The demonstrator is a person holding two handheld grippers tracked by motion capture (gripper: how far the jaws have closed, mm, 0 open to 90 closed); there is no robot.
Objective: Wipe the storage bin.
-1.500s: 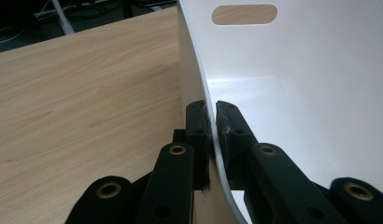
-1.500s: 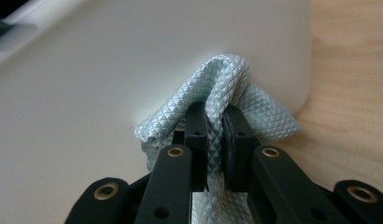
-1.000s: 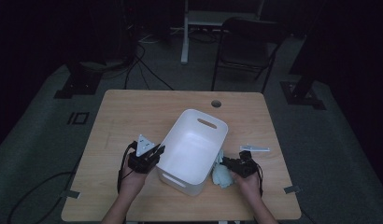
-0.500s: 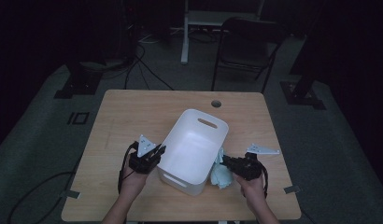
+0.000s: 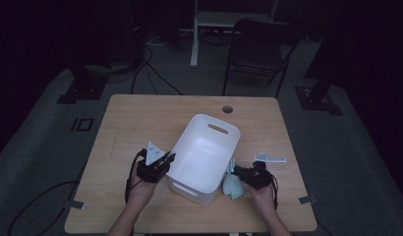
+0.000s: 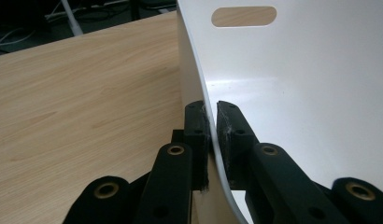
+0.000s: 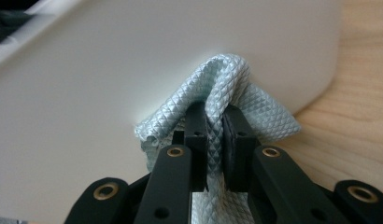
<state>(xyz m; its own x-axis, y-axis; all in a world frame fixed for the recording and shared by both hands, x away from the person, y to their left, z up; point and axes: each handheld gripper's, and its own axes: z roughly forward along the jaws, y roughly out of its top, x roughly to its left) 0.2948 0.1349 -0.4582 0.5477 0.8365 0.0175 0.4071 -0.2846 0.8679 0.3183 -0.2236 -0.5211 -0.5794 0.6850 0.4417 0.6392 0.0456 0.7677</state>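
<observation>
My left gripper (image 5: 166,160) is clamped on the left wall of the white bin (image 5: 204,162), one pad outside and one inside, with the thin rim pinched between them; the left gripper view shows that wall (image 6: 206,112) running up between the jaws. The bin stands a little askew near the middle of the tabletop (image 5: 140,123), its near end close to the front edge. My right gripper (image 5: 239,173) is closed on a fold of the pale blue cloth (image 5: 234,186), which lies just beside the bin's right wall, towards the front right of the tabletop. In the right gripper view the quilted cloth (image 7: 255,116) bunches up over the jaws and presses against the bin's outer wall (image 7: 133,70).

I judge the step in hand to be wiping the bin's outside with the cloth while my left side holds it steady. To do that well, I should keep the left grip firm but not twist it, since the rim is thin and the bin could tip or slide. On the right I want the bunched fold flat on the plastic, moving along the wall with even pressure, and the pinch deep enough that the cloth does not slip free. The loose grey plate (image 5: 271,158) near the right edge should stay out of my path.
</observation>
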